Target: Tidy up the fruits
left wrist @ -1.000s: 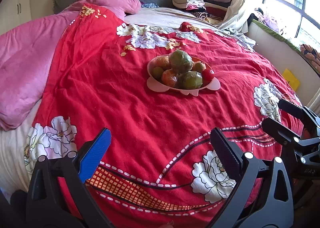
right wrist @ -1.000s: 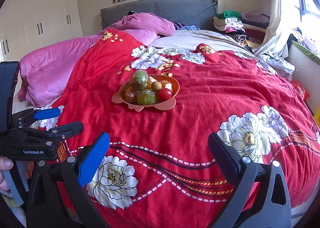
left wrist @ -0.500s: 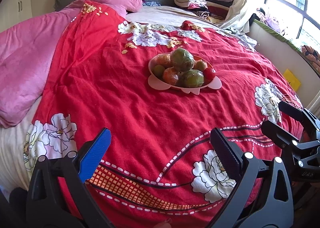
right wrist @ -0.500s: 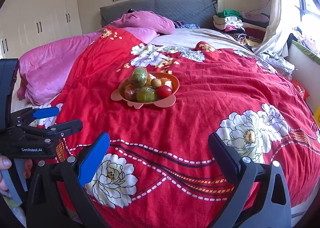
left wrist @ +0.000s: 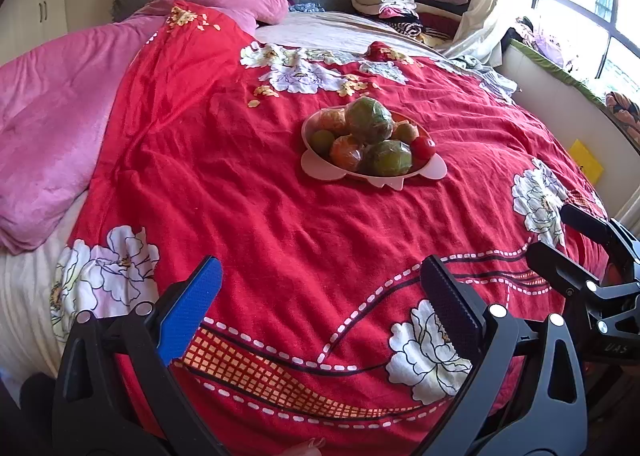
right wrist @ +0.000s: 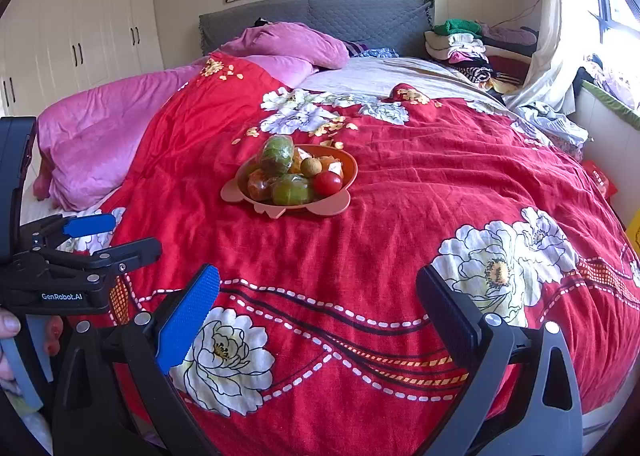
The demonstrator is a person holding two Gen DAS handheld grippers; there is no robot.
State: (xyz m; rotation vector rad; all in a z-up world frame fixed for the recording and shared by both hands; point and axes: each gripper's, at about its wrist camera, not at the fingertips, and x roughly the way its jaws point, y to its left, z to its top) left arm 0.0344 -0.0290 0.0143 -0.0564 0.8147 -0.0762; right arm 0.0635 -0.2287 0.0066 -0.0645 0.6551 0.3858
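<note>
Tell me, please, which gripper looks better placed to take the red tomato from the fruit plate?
Probably the right. The red tomato sits on the plate edge nearest the right gripper; from the left gripper, wrapped fruits crowd beside it. Both are open, empty and well short of the plate.

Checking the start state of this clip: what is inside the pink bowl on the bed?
The pink bowl holds piled fruit: two large green fruits in wrap, orange wrapped ones, a small green one, a red tomato. Anything beneath the pile is hidden.

The left gripper [right wrist: 120, 240] body reads "GenRobot.AI" in white; the right gripper [left wrist: 568, 240] shows only "UAS".
</note>
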